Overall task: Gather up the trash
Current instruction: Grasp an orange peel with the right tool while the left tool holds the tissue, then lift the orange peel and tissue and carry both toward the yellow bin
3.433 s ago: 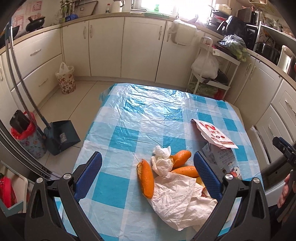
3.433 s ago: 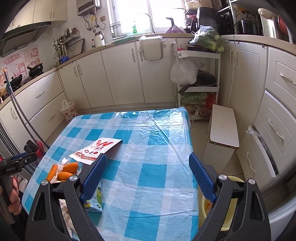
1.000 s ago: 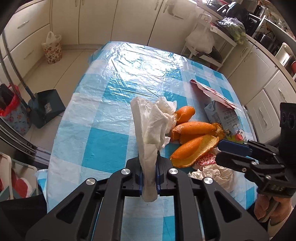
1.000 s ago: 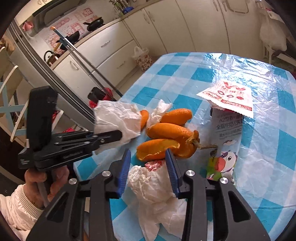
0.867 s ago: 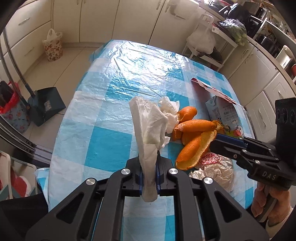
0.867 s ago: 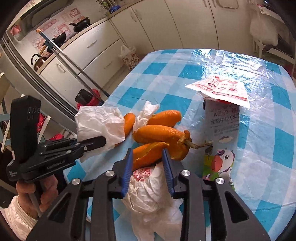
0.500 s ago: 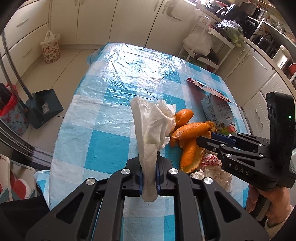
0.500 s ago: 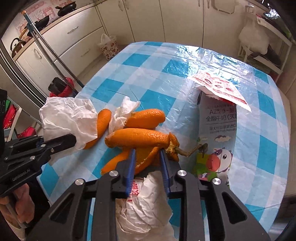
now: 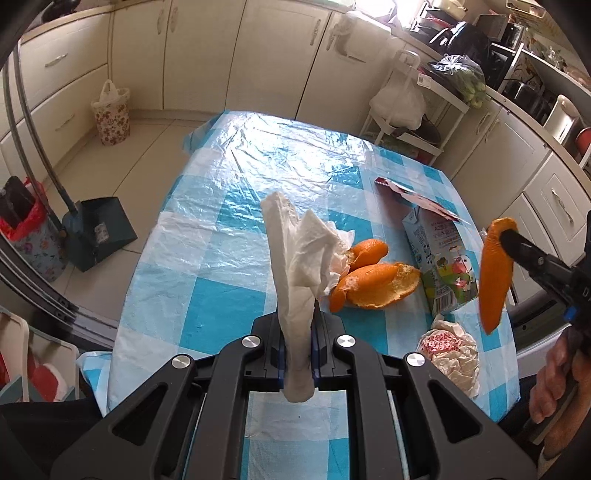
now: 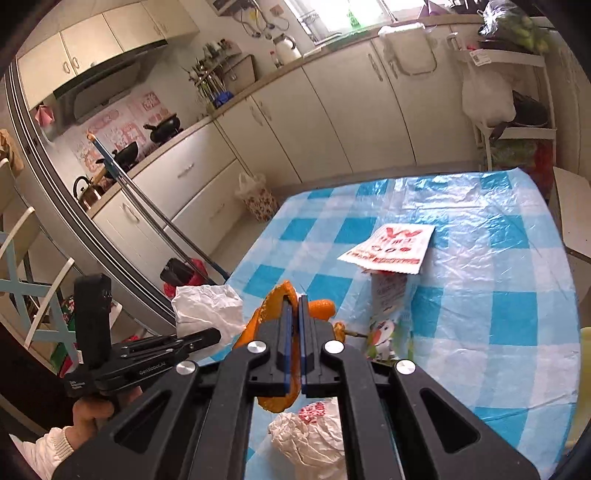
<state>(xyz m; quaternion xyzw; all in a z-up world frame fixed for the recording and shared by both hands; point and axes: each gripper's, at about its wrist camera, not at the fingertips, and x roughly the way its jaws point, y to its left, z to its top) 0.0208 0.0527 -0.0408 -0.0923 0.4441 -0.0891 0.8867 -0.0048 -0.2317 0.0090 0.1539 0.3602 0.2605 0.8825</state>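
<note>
Currently, the peel (image 10: pixel 275 384) is pinched in the right gripper (image 10: pixel 294 343), clear of the table (image 10: pixel 491 295); its jaws have just been closing. The left gripper (image 9: pixel 298 343) clamps a tissue (image 9: pixel 299 258). Carton (image 9: pixel 437 254), wrapper (image 9: pixel 448 347) and peels (image 9: pixel 373 280) remain ahead. Next: carry both to a bin.

Cream cabinets (image 9: pixel 258 55) line the kitchen walls around a pale tiled floor (image 9: pixel 129 155), daylight at the window (image 10: pixel 332 14).

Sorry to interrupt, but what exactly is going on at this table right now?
A person is clearing trash with two hand-held tongs. The left tongs are shut on a white tissue; the right tongs have just closed on an orange peel and hold it above the table. More peels, a milk carton and a crumpled wrapper remain.
</note>
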